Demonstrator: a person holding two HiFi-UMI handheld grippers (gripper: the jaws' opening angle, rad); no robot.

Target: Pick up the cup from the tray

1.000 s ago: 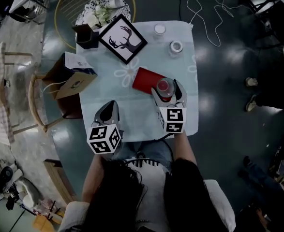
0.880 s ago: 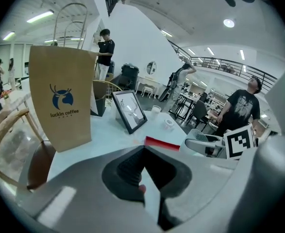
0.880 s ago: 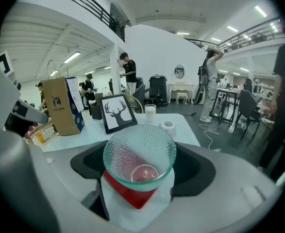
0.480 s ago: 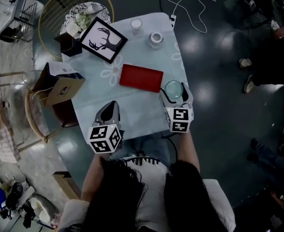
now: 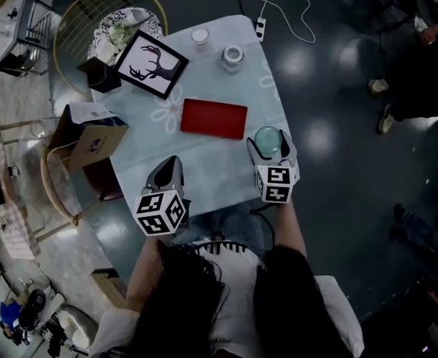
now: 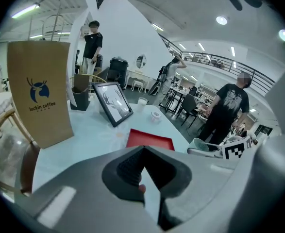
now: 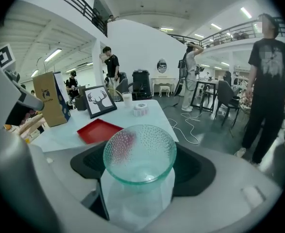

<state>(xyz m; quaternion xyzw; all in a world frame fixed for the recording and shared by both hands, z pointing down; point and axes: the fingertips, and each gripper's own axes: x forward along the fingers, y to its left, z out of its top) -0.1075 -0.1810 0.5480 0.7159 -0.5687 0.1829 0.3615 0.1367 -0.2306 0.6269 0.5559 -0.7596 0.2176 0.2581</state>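
The left hand-held gripper (image 5: 169, 166) hangs over the counter's (image 5: 204, 166) near edge, its jaws seemingly together. The right hand-held gripper (image 5: 269, 146) is clamped on the glass cup (image 5: 267, 139), just off the red tray's (image 5: 213, 118) right end. A framed picture (image 5: 150, 64) stands farther back.

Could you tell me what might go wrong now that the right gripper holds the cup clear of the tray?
The cup is smooth glass clamped only between the jaws of the right gripper, so it might slip. It sits close to the right edge of the table, beside the shiny floor, where a drop could break it.
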